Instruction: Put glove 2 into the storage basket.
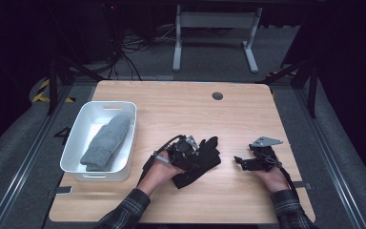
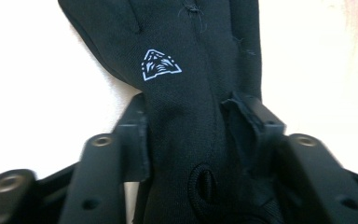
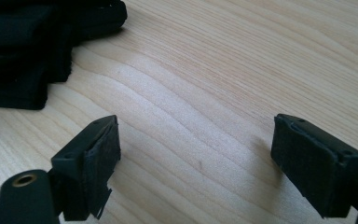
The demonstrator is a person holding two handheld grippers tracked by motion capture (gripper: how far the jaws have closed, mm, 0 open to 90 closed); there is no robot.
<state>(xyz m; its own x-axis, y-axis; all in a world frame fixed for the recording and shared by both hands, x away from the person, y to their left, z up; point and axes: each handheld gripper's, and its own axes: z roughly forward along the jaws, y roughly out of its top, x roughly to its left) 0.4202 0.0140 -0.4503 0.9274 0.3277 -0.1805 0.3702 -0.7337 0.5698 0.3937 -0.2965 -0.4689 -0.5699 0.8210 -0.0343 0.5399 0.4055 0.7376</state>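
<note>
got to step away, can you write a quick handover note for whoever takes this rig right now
Left gripper: jaws closed on the black glove, which lies on the table at centre front.
Right gripper: open, holding nothing, resting on the table to the glove's right.
White bin at left holds a grey sock.
Done: sock in bin, glove gripped.
Left, probably: lift the glove into the bin.

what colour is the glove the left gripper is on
Black glove, small white logo; clearest in the left gripper view.
</note>
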